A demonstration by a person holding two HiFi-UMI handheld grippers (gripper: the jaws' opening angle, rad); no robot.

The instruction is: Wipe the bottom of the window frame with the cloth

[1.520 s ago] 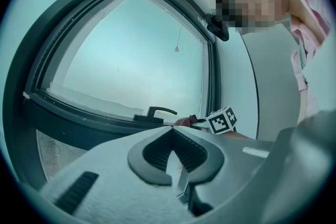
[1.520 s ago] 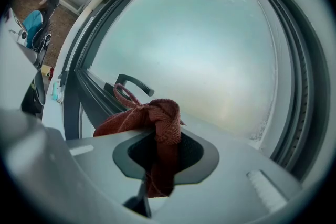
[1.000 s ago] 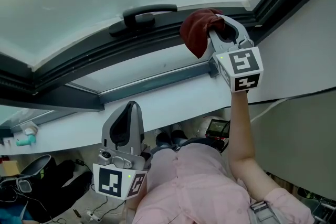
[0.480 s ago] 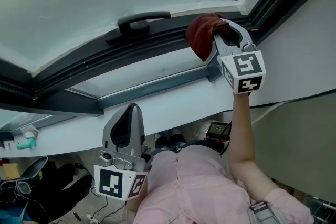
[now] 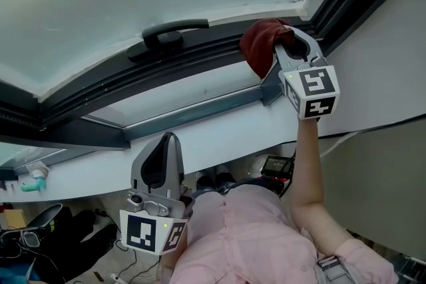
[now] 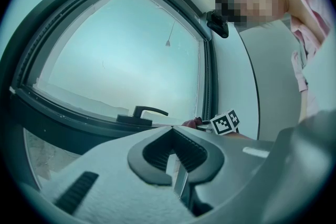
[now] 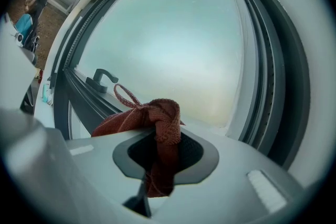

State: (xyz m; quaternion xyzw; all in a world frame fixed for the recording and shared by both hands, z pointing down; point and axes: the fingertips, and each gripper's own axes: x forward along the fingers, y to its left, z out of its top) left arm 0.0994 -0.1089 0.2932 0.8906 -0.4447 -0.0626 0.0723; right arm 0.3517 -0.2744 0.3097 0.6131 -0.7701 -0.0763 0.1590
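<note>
Maroon cloth [image 5: 258, 43], clamped in your right hand-held gripper [image 5: 278, 44], sits at the window frame [image 5: 180, 63] bottom, near its right corner. Press firmly and drag steadily along it; your left hand-held gripper [image 5: 160, 159] hangs closed, empty.

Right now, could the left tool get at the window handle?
Probably yes: the left tool is shut on nothing and hangs below the sill, with open space up to the handle. The right tool and cloth are off at the corner.
</note>
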